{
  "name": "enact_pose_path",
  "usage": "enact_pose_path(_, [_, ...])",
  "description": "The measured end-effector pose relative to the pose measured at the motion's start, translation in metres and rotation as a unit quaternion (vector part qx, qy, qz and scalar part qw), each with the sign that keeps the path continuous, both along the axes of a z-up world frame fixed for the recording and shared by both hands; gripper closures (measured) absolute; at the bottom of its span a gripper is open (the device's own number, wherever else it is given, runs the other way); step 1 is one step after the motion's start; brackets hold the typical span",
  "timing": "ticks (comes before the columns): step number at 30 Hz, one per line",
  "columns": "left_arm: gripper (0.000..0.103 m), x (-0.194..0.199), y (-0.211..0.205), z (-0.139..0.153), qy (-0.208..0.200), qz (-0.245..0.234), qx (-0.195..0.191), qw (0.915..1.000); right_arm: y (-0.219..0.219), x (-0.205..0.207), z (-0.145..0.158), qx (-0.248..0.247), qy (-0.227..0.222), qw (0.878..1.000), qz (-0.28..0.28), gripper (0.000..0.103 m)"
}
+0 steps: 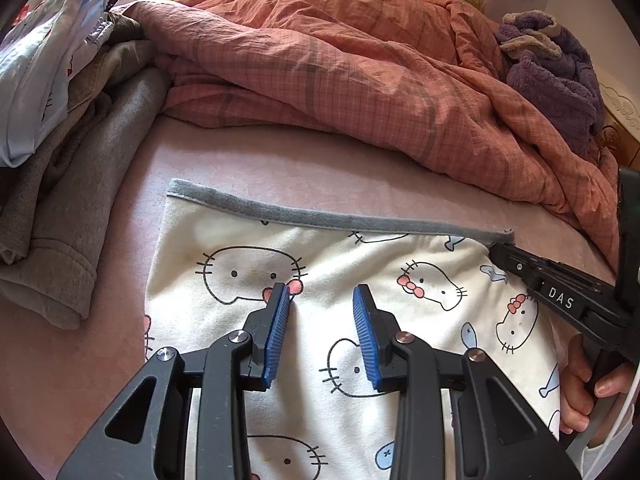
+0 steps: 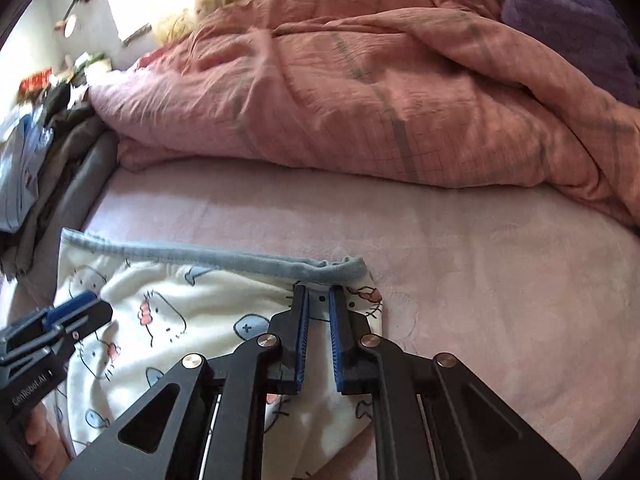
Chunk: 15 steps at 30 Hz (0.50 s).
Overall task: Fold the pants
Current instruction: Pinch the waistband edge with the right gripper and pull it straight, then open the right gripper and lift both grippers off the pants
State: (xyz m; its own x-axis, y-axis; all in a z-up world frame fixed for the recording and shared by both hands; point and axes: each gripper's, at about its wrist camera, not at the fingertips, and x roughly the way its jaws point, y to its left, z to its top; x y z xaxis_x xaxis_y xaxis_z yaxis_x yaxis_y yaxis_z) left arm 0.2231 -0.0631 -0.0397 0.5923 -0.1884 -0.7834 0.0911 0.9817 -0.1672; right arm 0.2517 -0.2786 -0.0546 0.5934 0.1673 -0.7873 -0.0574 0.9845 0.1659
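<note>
Here, the cat-print pants lie flat on the pink bed sheet, near its front edge. The left gripper hovers over them, jaws partly open, empty. The right gripper, nearly closed, pinches the waistband's right corner.
</note>
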Motion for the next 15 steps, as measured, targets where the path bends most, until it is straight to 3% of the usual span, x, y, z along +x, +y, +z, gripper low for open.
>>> enact_pose_path(4, [0.071,0.000,-0.001,0.000,-0.002,-0.001,0.005,1.0000,0.006,-0.001,0.003,-0.040,-0.020,0.999,-0.012,0.094])
enact_pose_path(9, [0.071,-0.001,0.003,0.008,-0.021,-0.005,-0.023,0.9995,-0.005,-0.006,0.012,-0.024,-0.036,0.999,-0.027,0.094])
enact_pose_path(15, [0.058,-0.032,0.000,0.048,-0.136,0.005,-0.009,0.9907,-0.018,-0.058,0.055,-0.006,-0.110,0.994,-0.016,0.094])
